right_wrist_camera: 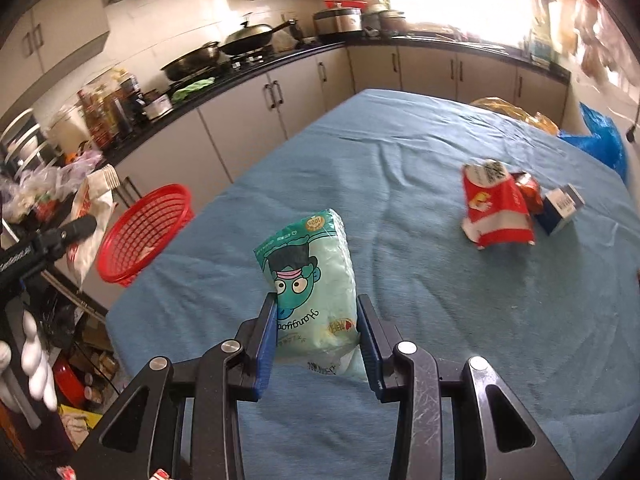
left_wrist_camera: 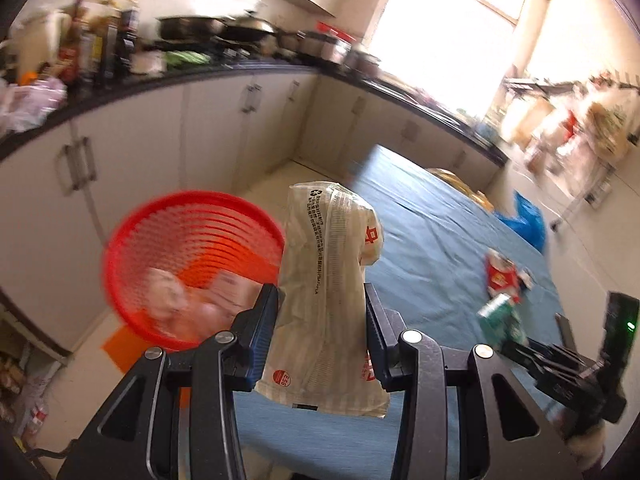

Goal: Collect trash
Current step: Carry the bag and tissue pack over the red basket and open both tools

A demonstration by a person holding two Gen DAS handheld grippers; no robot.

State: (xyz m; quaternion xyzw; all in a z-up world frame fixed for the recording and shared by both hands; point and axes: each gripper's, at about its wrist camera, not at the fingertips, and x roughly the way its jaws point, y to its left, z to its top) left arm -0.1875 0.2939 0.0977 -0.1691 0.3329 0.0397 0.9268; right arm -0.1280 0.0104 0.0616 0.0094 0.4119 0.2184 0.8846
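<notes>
My left gripper (left_wrist_camera: pixel 322 300) is shut on a crumpled white paper bag (left_wrist_camera: pixel 328 280) with red and black print, held beside the rim of the red mesh basket (left_wrist_camera: pixel 192 264), which holds some pale wrappers. The bag (right_wrist_camera: pixel 90 216) and basket (right_wrist_camera: pixel 144 236) also show in the right wrist view, off the table's left edge. My right gripper (right_wrist_camera: pixel 318 312) is shut on a green snack packet (right_wrist_camera: pixel 310 280) with a cartoon face, held above the blue-covered table (right_wrist_camera: pixel 400 152). A red and white wrapper (right_wrist_camera: pixel 496 212) and a small blue and white carton (right_wrist_camera: pixel 560 208) lie on the cloth at the right.
Kitchen counter (right_wrist_camera: pixel 256 68) with pans, bottles and a cooker runs along the far side and left. A blue plastic bag (right_wrist_camera: pixel 600 140) and a yellow packet (right_wrist_camera: pixel 512 110) sit at the table's far right edge. Cluttered shelves stand at the left.
</notes>
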